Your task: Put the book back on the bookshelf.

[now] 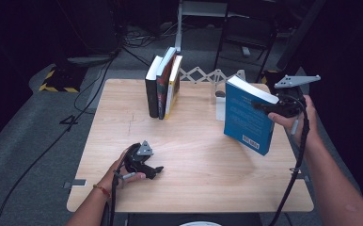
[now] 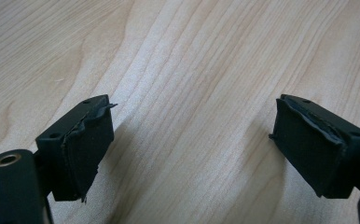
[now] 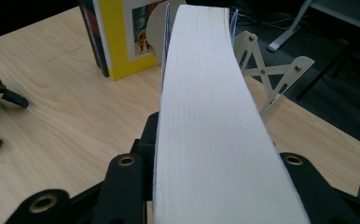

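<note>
Blue book carried in the right gripper toward the row of standing books.

The right gripper (image 1: 270, 107) pinches the blue book (image 1: 247, 116) by its page edge, holding it tilted and clear of the table (image 1: 193, 174) at the right side; the step in hand looks like the carry, and the next move likely calls for swinging the book left and far, squaring it upright and setting it down beside the three standing books (image 1: 163, 84) without knocking them over. The left gripper (image 1: 155, 172) rests low near the left edge, jaws spread with nothing between them. The table is pale wood; a white scissor-fold rack (image 1: 203, 75) sits at its far edge, and grey floor, cables and dark furniture lie beyond.
</note>
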Action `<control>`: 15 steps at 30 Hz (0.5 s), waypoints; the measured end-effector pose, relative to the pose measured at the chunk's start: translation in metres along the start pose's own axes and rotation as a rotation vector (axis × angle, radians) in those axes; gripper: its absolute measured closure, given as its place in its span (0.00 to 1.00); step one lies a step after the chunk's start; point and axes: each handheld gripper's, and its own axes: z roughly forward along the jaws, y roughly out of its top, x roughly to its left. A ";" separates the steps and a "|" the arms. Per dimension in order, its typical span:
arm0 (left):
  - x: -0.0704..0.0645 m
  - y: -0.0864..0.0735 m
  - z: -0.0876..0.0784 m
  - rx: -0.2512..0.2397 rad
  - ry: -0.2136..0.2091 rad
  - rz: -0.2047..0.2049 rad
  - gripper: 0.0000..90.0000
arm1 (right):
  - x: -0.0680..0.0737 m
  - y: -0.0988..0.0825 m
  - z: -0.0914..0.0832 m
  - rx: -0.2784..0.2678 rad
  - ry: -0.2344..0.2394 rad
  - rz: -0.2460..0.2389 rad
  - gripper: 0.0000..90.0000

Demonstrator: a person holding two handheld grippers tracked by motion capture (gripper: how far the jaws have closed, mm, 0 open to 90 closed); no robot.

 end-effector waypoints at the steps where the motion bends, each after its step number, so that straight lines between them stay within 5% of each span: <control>1: 0.000 0.000 0.000 0.000 0.000 -0.001 0.14 | -0.001 0.001 0.001 -0.001 -0.005 0.001 0.68; 15: -0.001 0.000 0.000 0.000 0.003 -0.008 0.14 | -0.013 0.030 0.033 -0.018 -0.070 0.066 0.68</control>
